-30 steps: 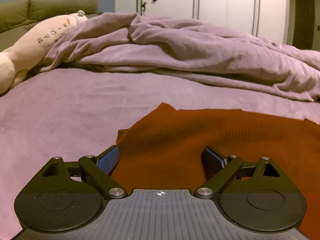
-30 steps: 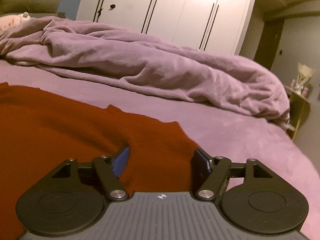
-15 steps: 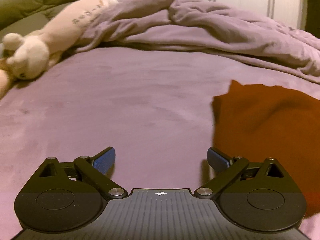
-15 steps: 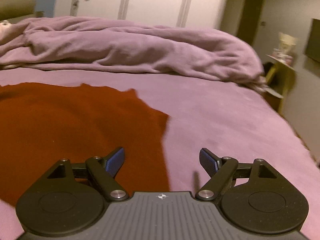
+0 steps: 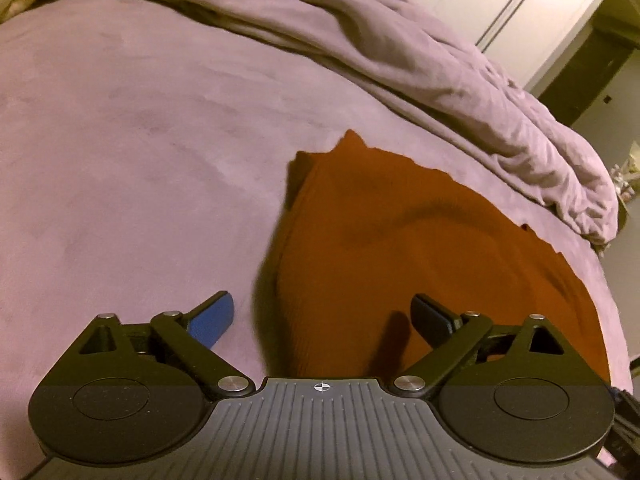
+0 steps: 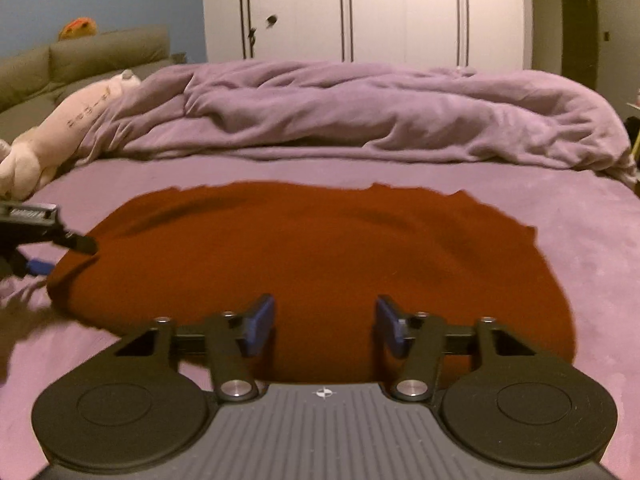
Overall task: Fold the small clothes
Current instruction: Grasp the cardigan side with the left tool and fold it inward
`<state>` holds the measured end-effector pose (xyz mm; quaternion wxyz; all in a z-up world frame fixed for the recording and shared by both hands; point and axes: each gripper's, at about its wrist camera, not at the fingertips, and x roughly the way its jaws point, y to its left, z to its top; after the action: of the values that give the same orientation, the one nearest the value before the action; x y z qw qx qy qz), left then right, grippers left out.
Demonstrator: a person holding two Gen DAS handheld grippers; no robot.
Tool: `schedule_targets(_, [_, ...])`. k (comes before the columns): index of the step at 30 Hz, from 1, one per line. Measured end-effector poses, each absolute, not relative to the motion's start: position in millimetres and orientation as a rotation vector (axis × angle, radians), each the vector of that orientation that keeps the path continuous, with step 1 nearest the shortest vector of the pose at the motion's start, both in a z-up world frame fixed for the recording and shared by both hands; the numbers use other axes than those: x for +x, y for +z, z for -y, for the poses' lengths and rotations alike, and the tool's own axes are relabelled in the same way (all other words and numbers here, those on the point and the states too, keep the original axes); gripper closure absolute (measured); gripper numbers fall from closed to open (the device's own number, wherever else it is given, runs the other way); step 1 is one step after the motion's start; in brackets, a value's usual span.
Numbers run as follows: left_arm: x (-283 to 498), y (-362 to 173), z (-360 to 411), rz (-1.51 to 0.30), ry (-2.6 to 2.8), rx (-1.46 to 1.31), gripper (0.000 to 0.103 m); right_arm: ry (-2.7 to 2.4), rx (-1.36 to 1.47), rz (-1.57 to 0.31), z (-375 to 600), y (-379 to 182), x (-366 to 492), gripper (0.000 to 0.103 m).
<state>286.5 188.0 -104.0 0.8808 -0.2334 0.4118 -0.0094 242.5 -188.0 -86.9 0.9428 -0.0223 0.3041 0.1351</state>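
Left hand-held gripper gapes, right hand-held gripper narrowing, both empty over rust garment.

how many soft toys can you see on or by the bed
2: a cream plush toy lying at the left beside the blanket, and an orange one on the headboard. Others may be hidden.

Dim, warm indoor light; the white wardrobe glares brightest. Fisheye distortion bends both views at the edges. Soft shadows underlie the tongs, and the bed looks slightly blurred, perhaps from motion.
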Motion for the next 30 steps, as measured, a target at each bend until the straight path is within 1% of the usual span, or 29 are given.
schedule_targets(1, [288.0,-103.2,-187.6,-0.859,-0.022,-0.480,0.016,0.268,-0.061,-0.625,186.1,-88.9,242.3,0.058])
schedule_targets(2, [290.2,-103.6,-187.6,-0.861,-0.029,-0.477,0.022,0.260,-0.074,-0.630,185.2,-91.2,243.2,0.059])
schedule_targets(3, [291.0,-104.0,-188.1,-0.857,-0.037,-0.481,0.034,0.256,-0.077,-0.634,185.0,-93.1,243.5,0.059])
schedule_targets(5, [292.3,-105.2,-190.7,-0.856,-0.046,-0.511,0.045,0.252,-0.072,-0.637,184.6,-95.3,244.2,0.059])
schedule_targets(6, [292.4,-106.0,-192.4,-0.856,-0.057,-0.534,0.055,0.250,-0.073,-0.636,184.2,-95.6,244.5,0.059])
schedule_targets(7, [292.2,-107.5,-194.7,-0.858,-0.073,-0.569,0.058,0.249,-0.078,-0.633,182.9,-95.2,240.2,0.059])
schedule_targets(9, [294.0,-110.4,-197.4,-0.863,-0.077,-0.606,0.060,0.249,-0.081,-0.627,181.7,-94.4,237.5,0.059])
schedule_targets(11, [296.6,-113.8,-198.2,-0.862,-0.073,-0.621,0.056,0.249,-0.081,-0.625,183.1,-94.7,236.4,0.059])
schedule_targets(12, [298.5,-114.7,-198.4,-0.863,-0.077,-0.634,0.051,0.247,-0.082,-0.626,184.0,-94.8,236.1,0.059])
schedule_targets(14, [303.5,-115.6,-197.7,-0.869,-0.078,-0.647,0.051,0.238,-0.083,-0.623,185.6,-94.3,236.0,0.059])
schedule_targets(15, [305.9,-115.9,-197.2,-0.871,-0.081,-0.650,0.053,0.231,-0.083,-0.621,186.8,-94.0,235.8,0.059])
schedule_targets(16, [308.2,-116.0,-197.0,-0.876,-0.078,-0.650,0.058,0.225,-0.082,-0.620,188.1,-93.6,235.2,0.059])
schedule_targets(17, [310.3,-116.9,-197.7,-0.883,-0.075,-0.660,0.075,0.218,-0.079,-0.616,189.7,-92.9,234.5,0.059])
schedule_targets(18, [312.4,-118.2,-199.4,-0.897,-0.075,-0.687,0.085,0.212,-0.076,-0.612,191.4,-92.3,233.9,0.059])
schedule_targets(20, [313.1,-114.8,-201.3,-0.899,-0.059,-0.721,0.086,0.197,-0.075,-0.610,195.4,-91.4,233.1,0.059])
schedule_targets(24, [312.9,-96.6,-191.5,-0.882,-0.062,-0.639,0.087,0.163,-0.071,-0.595,206.2,-89.4,230.1,0.059])
schedule_targets(30, [315.6,-61.9,-178.9,-0.847,-0.085,-0.639,0.088,0.114,-0.053,-0.576,229.3,-86.5,224.4,0.059])
